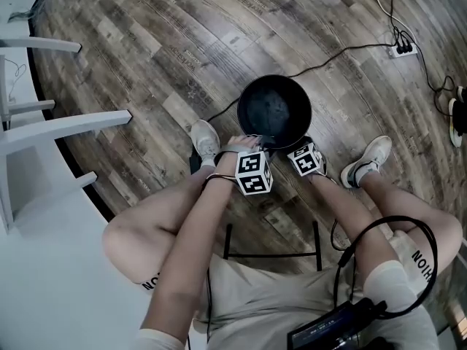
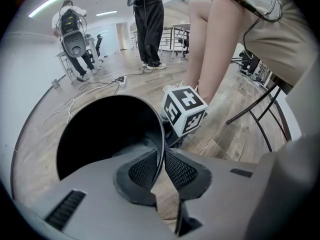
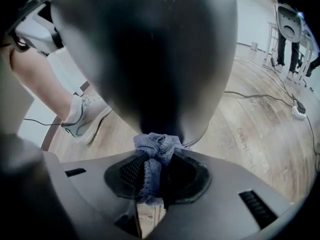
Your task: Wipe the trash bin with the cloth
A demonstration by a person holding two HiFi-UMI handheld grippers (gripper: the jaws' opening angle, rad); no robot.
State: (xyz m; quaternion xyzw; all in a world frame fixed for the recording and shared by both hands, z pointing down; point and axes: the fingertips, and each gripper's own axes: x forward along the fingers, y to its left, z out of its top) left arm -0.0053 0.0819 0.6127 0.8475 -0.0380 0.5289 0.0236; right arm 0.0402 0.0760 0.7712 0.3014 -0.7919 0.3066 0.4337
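The person sat with both arms reaching down between the knees, and both tools pointed steeply down at the floor (image 1: 146,64). The left arm came in from the near left, and the right arm came in from the near right. The trash bin (image 1: 274,111) stood on the wood floor just past the person's two white shoes (image 1: 206,138), right in the middle. The left gripper (image 2: 162,166) was at the near edge of the bin. Its jaws were almost all the way together, and the thin rim of the bin was pinched between the two pads. The right gripper (image 3: 152,171) was just beside it, on the near right side of the bin. Its jaws were closed tight on the cloth (image 3: 156,146). The cloth was grey-blue and all bunched up, and its puffy end stuck out past the jaws and touched the outside wall of the bin. The bin was round and black, with its open top facing up. Inside it looked very dark. Its outside wall was smooth and a bit shiny. A thin black cable (image 1: 343,53) lay on the floor on the far right.
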